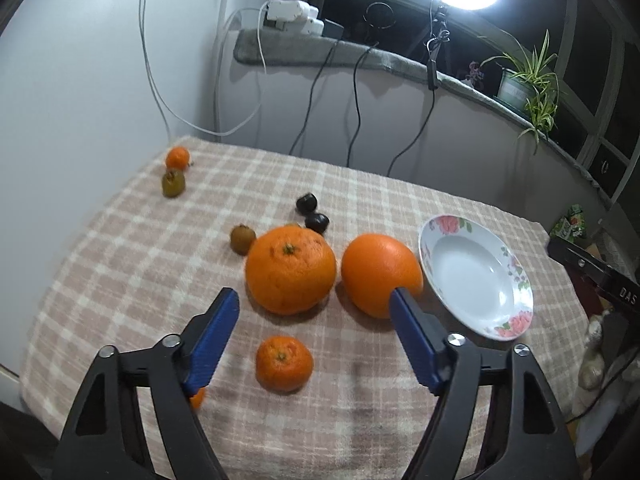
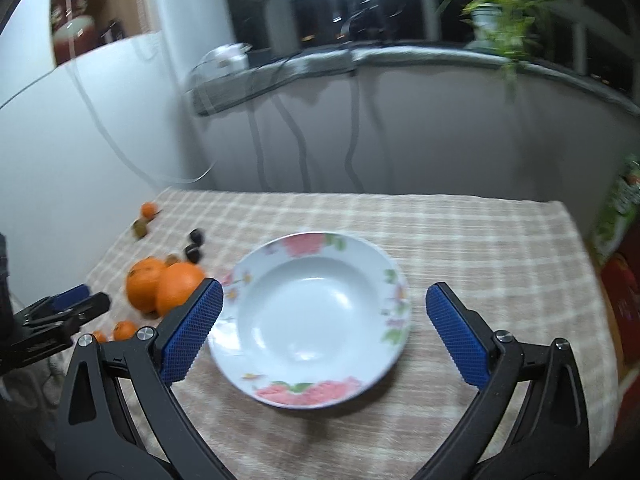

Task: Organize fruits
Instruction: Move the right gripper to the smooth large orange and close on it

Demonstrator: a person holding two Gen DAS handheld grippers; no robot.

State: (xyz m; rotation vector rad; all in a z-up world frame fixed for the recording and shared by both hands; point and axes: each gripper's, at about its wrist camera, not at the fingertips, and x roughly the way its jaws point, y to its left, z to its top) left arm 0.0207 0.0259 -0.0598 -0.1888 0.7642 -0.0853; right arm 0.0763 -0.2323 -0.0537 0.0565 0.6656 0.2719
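Left wrist view: left gripper [image 1: 314,300] above the checked cloth [image 1: 120,280], jaws spread wide, nothing between them.
Large oranges: two side by side, just apart. Stem-up orange [image 1: 290,271] between the fingertips' line of sight; smooth orange [image 1: 380,274] partly behind the right blue pad [image 1: 416,340].
Mandarin [image 1: 284,363]: on the cloth between the two fingers, nearer the camera than the large oranges, touching neither pad.
Small fruits: brownish fruit [image 1: 242,239] just left of the stem-up orange; two dark fruits [image 1: 312,212] behind it; small orange [image 1: 177,158] and greenish fruit [image 1: 173,183] together at the far left corner.
Plate [image 1: 516,320]: floral rim, nothing in it, just right of the smooth orange.
Right wrist view: right gripper [image 2: 324,304] with jaws fully apart, holding nothing; the plate [image 2: 280,396] lies between its pads. Motion blur throughout.
Fruit position: all on the cloth, left of the plate.
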